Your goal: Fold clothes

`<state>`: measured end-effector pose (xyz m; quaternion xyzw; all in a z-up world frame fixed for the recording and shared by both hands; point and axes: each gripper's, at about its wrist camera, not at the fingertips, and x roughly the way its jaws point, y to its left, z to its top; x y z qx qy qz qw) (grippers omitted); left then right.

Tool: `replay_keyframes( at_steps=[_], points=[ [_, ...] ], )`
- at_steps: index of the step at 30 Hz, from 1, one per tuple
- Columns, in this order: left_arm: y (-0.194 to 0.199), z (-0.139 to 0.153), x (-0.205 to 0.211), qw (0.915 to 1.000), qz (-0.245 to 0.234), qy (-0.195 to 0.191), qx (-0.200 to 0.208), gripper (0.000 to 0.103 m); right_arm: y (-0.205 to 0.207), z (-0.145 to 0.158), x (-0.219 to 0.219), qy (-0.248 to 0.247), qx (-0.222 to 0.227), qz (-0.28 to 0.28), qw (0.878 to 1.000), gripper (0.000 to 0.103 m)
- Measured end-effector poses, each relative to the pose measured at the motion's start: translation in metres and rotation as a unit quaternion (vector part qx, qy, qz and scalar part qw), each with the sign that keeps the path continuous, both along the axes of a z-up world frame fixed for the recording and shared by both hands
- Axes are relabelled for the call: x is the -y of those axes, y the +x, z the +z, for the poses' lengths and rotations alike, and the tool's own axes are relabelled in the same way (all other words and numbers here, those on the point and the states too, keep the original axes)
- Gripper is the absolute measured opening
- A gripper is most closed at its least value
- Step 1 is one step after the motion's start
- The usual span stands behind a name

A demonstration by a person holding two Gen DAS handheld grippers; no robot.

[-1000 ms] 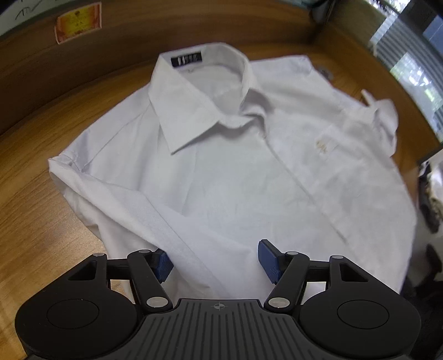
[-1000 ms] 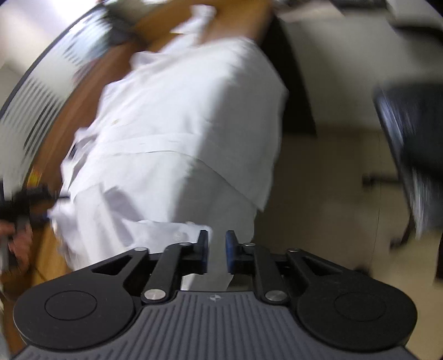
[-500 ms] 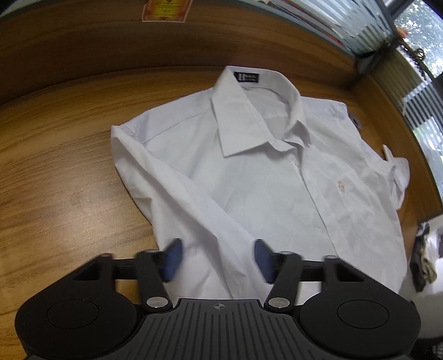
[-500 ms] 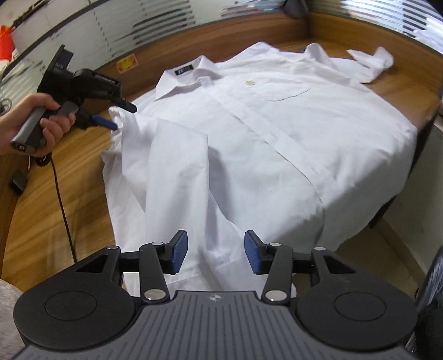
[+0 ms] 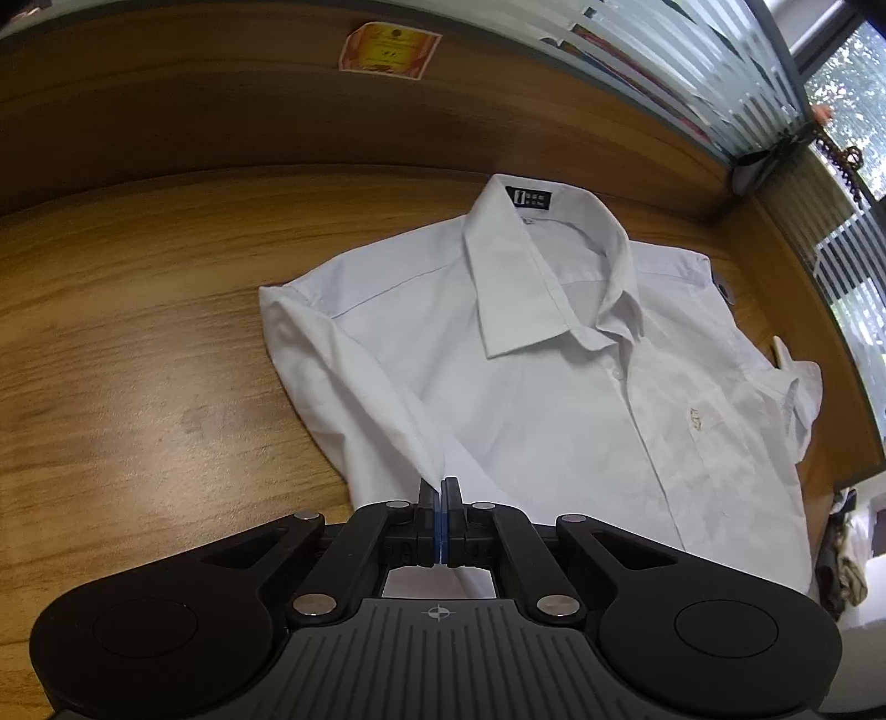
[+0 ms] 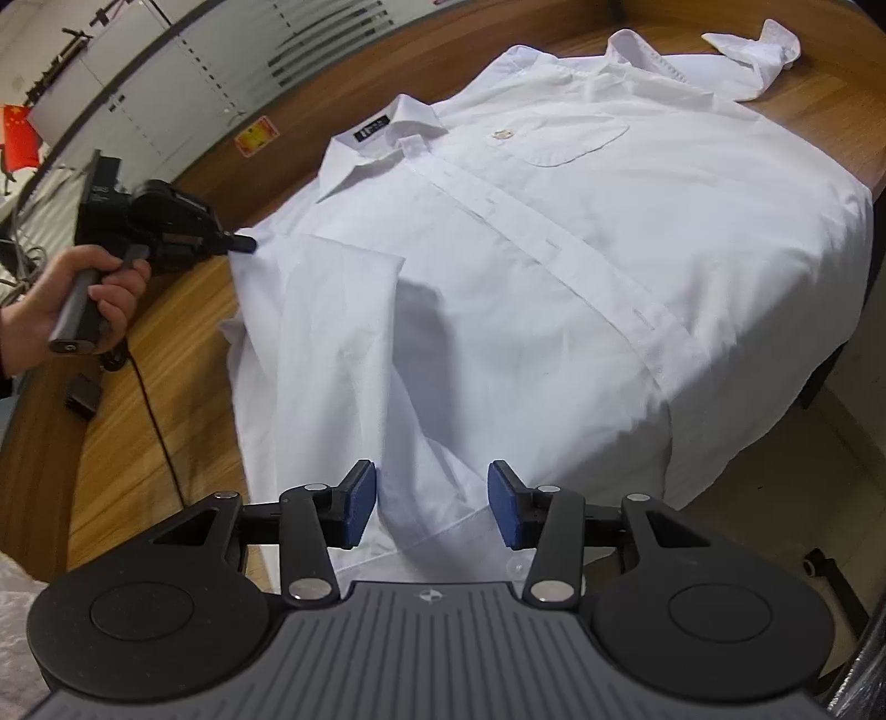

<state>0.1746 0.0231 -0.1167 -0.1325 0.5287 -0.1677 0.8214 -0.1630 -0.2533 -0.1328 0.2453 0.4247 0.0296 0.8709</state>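
Observation:
A white collared shirt lies face up on the wooden table, its collar towards the back wall. My left gripper is shut, pinching a raised fold of the near sleeve. From the right wrist view, the same left gripper is held by a hand at the shirt's shoulder edge. That sleeve is folded over the front. My right gripper hovers at the hem. Its jaws are opening, with cloth between the blue pads but not pressed.
The shirt's bottom hangs over the table's front edge. The other sleeve lies crumpled at the far corner. A black cable and a small black box lie on the table at left. A chair base stands on the floor.
My left gripper's jaws have closed on the sleeve fold after shifting left along the shirt. My right gripper has swung round over the hem, and its jaws have widened.

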Motion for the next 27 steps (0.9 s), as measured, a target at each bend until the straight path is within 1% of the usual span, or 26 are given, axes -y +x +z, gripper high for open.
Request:
replay_keyframes(
  at_steps=[1,2,3,5,7,8,9,10,11,13,14,16,17,18,19,20,22,24,27],
  points=[
    [0.0,0.0,0.0,1.0,0.0,-0.001,0.0,0.003,0.001,0.0,-0.002,-0.002,0.002,0.008,1.0,0.058],
    [0.0,0.0,0.0,1.0,-0.002,0.0,0.0,0.003,0.002,0.001,-0.006,-0.008,0.005,0.02,1.0,0.067],
    [0.0,0.001,0.001,1.0,-0.004,0.002,0.001,0.003,0.003,0.001,-0.009,-0.016,0.007,0.032,0.999,0.069],
    [0.0,0.003,0.002,1.0,-0.008,0.003,0.005,0.003,0.009,0.001,-0.019,-0.047,0.005,0.061,0.997,0.069],
    [0.0,0.005,0.003,0.9999,-0.009,0.002,0.01,0.003,0.016,-0.001,-0.025,-0.072,-0.002,0.086,0.994,0.066],
    [0.0,0.006,0.003,0.9999,-0.009,0.002,0.013,0.003,0.018,-0.001,-0.027,-0.082,-0.003,0.097,0.992,0.054],
    [0.0,0.008,0.003,0.9998,-0.009,0.003,0.018,0.003,0.019,-0.002,-0.028,-0.086,-0.006,0.106,0.991,0.026],
    [-0.001,0.01,0.003,0.9997,-0.01,0.004,0.022,0.003,0.02,-0.003,-0.026,-0.078,-0.012,0.113,0.99,0.014],
    [0.0,0.011,0.004,0.9995,-0.012,0.006,0.027,0.002,0.021,-0.003,-0.022,-0.061,-0.016,0.112,0.992,0.009],
    [0.002,0.013,0.003,0.9994,-0.014,0.004,0.031,0.002,0.015,0.002,-0.005,0.001,-0.005,0.088,0.996,0.008],
    [0.003,0.013,0.002,0.9994,-0.015,0.004,0.031,0.002,0.01,0.004,0.006,0.038,0.004,0.065,0.997,0.008],
    [0.006,0.01,0.001,0.9995,-0.016,0.006,0.028,0.003,0.001,0.0,0.031,0.115,0.015,0.016,0.993,0.008],
    [0.007,0.008,0.001,0.9995,-0.018,0.01,0.025,0.003,-0.003,-0.005,0.041,0.144,0.015,-0.014,0.989,0.008],
    [0.008,0.004,0.002,0.9994,-0.023,0.014,0.021,0.003,-0.006,-0.012,0.049,0.163,0.012,-0.041,0.986,0.009],
    [0.009,0.0,0.002,0.9993,-0.027,0.019,0.017,0.003,-0.007,-0.02,0.055,0.173,0.004,-0.062,0.983,0.011],
    [0.01,-0.003,0.002,0.9992,-0.03,0.022,0.014,0.003,-0.008,-0.027,0.057,0.17,-0.01,-0.083,0.982,0.02],
    [0.01,-0.009,0.002,0.9991,-0.031,0.026,0.012,0.003,-0.009,-0.034,0.057,0.146,-0.032,-0.114,0.982,0.027],
    [0.011,-0.011,-0.001,0.9993,-0.029,0.021,0.01,0.004,-0.018,-0.029,0.055,0.125,-0.031,-0.144,0.981,0.039],
    [0.013,-0.012,-0.004,0.9995,-0.025,0.015,0.008,0.004,-0.042,-0.016,0.05,0.113,-0.016,-0.18,0.977,0.043]
  ],
)
